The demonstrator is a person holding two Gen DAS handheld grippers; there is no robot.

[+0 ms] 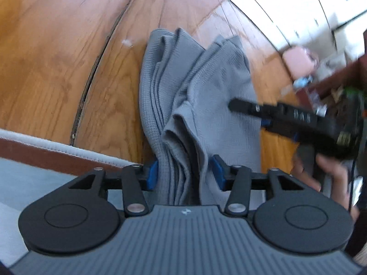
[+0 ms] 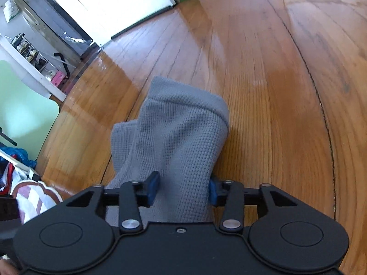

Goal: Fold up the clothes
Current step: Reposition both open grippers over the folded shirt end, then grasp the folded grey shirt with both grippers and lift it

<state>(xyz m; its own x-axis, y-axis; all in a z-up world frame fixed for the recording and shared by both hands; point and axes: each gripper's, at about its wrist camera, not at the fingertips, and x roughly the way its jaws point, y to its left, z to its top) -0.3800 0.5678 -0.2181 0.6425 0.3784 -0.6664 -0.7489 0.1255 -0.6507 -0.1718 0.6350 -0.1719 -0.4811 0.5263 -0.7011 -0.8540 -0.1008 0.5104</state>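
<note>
A grey waffle-knit cloth (image 1: pixel 201 84) lies bunched in folds on the wooden table (image 1: pixel 57 57). Its near end runs up between the blue pads of my left gripper (image 1: pixel 185 174), and the folds there stand loose rather than squeezed, so the jaws are open around it. My right gripper (image 1: pixel 234 105) reaches in from the right over the cloth's right side, blurred, with a hand (image 1: pixel 332 174) holding it. In the right wrist view the cloth (image 2: pixel 179 128) humps up between the pads of that gripper (image 2: pixel 183 190). Part of the cloth spreads past the left pad (image 2: pixel 153 186), which does not clamp it.
A dark seam (image 1: pixel 96 68) crosses the table top. A grey-edged cushion (image 1: pixel 57 147) lies below its near edge. A pink object (image 1: pixel 298 59) and white cabinets (image 1: pixel 286 6) lie beyond the far side. A pale green chair (image 2: pixel 23 107) and bags (image 2: pixel 16 167) sit at the left.
</note>
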